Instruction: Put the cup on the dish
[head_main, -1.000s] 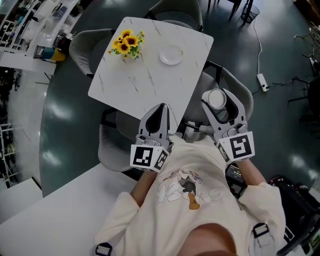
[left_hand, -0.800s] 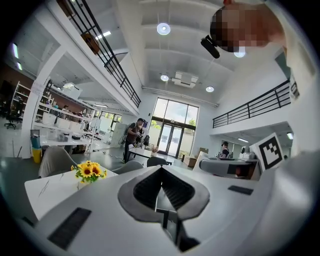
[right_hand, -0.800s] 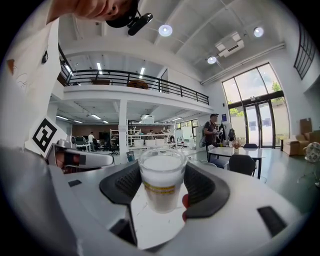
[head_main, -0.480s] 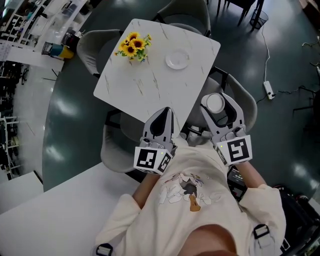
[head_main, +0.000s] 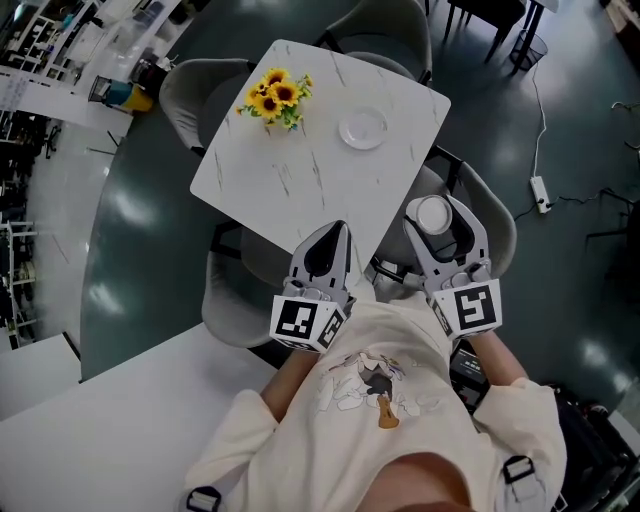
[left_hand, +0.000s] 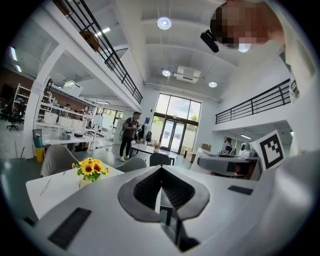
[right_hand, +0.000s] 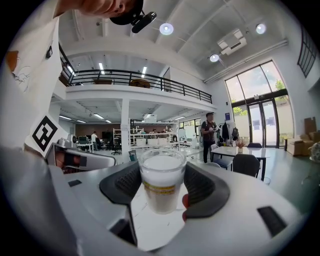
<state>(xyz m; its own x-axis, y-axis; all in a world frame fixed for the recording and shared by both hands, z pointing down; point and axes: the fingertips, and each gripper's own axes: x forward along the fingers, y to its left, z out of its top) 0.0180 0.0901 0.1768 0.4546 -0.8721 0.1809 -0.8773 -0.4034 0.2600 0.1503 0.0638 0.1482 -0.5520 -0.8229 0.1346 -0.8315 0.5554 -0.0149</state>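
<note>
Carrying the cup (right_hand: 161, 181) clamped upright between its jaws, the right gripper (head_main: 438, 210) had edged nearer the table (head_main: 300, 180) over the last second, yet the dish (head_main: 362, 129) lay well ahead on the far side. The left gripper (head_main: 333, 232) hung closed and empty, so the placing was probably yet to come.
</note>
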